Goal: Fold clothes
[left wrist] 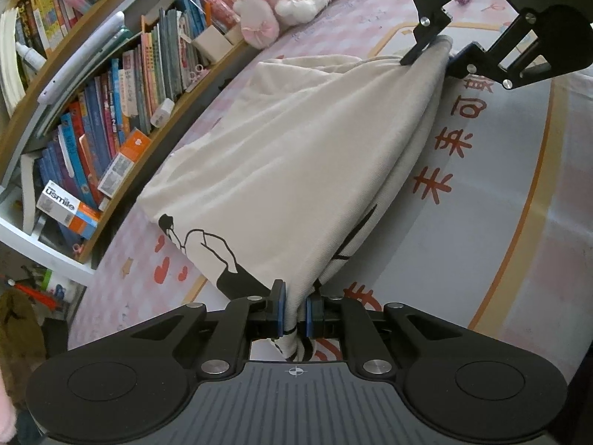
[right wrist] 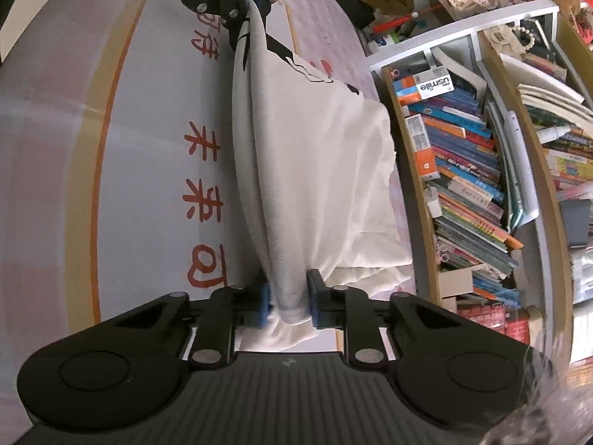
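Note:
A cream garment point(left wrist: 296, 155) with a black line drawing is stretched between my two grippers above a printed bed sheet point(left wrist: 500, 185). My left gripper point(left wrist: 295, 313) is shut on one bunched corner of it. My right gripper point(left wrist: 430, 55) shows at the top right of the left wrist view, shut on the opposite corner. In the right wrist view the right gripper point(right wrist: 288, 302) clamps the cream garment point(right wrist: 315, 170), and the left gripper point(right wrist: 252, 3) holds its far end at the top. The cloth hangs folded over, its lower part resting on the sheet towards the bookshelf.
A crowded bookshelf point(left wrist: 92, 104) runs along the bed's side; it also shows in the right wrist view point(right wrist: 481, 185). Pink and white plush toys point(left wrist: 281, 3) lie at the bed's far end. The sheet point(right wrist: 129, 185) has red characters and an orange ring.

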